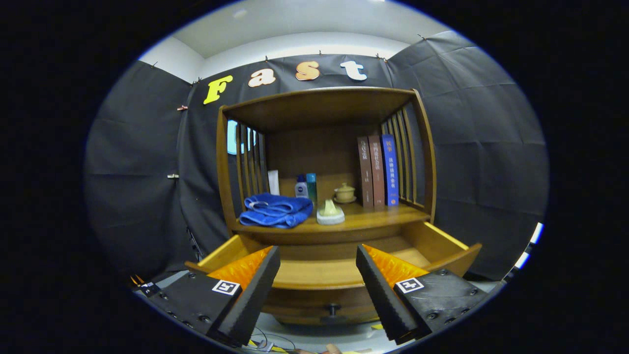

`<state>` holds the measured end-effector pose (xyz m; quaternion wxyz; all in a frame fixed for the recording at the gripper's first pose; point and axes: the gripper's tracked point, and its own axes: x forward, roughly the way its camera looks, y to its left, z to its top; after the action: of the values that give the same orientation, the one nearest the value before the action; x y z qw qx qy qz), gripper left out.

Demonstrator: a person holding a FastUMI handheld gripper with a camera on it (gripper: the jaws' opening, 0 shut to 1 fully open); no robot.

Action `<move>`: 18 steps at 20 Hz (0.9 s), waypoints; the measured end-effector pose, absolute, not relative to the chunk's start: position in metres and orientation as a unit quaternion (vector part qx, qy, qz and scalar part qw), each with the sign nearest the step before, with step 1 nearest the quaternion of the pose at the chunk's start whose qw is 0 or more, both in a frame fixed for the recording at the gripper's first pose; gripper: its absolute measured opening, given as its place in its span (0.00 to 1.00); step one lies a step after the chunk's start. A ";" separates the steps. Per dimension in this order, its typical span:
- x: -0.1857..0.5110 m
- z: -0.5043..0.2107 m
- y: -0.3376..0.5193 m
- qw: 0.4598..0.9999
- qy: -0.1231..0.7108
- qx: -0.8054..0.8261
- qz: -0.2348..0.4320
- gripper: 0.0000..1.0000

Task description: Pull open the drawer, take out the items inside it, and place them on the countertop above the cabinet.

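The wooden cabinet's drawer (442, 248) stands pulled out toward me, its front panel with a small dark knob (333, 309) between and below my fingers. What I can see of the drawer's floor is bare wood. On the countertop (378, 219) above it lie a folded blue towel (275, 210), a small pale lidded dish (330, 213), a white tube (273, 182), two bottles (306, 187) and a small lidded cup (344, 192). My gripper (318, 258) is open, hovering in front of and slightly above the drawer, with nothing between its fingers.
Three upright books (377, 171) stand at the right end of the countertop against the slatted side. A wooden top shelf (319, 101) roofs the alcove. Black cloth walls surround the cabinet. Cables lie on the floor below the drawer front.
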<state>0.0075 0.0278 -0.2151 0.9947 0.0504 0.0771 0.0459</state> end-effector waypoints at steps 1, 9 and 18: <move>0.003 -0.227 0.026 0.994 0.083 0.056 0.043 0.99; -0.001 -0.294 0.020 0.991 0.117 0.050 0.028 0.99; 0.018 -0.318 0.018 0.990 0.129 0.052 0.019 0.99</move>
<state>0.0182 0.0183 -0.3175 0.9901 0.0522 0.1293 0.0185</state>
